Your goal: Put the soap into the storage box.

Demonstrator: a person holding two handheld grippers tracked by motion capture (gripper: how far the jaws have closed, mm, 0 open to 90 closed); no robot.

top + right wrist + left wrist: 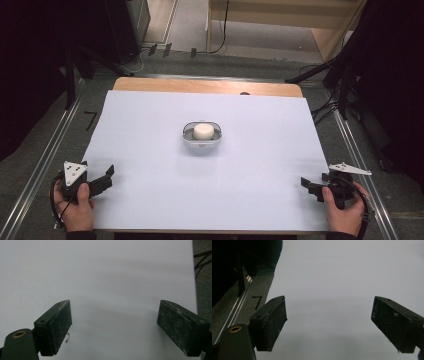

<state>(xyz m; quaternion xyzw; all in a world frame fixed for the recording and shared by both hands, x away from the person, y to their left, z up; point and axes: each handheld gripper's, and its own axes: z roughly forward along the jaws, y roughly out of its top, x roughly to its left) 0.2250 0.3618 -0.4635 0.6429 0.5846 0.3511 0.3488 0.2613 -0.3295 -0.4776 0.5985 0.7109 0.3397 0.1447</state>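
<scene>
White puck-shaped piece (203,131), seated in a small grey rounded tray (186,134) at the middle of the white sheet (150,125), is left untouched while the left gripper (102,181) and right gripper (309,185) are rested near the front corners, jaws spread wide and empty, presumably as a starting stance.

White puck (203,131) in greyish tray (187,133) — pale lilac sheet (150,130), black claws.

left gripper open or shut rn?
Open. The left gripper has its two black jaws standing wide apart, with bare white table cover between them and nothing held.
</scene>
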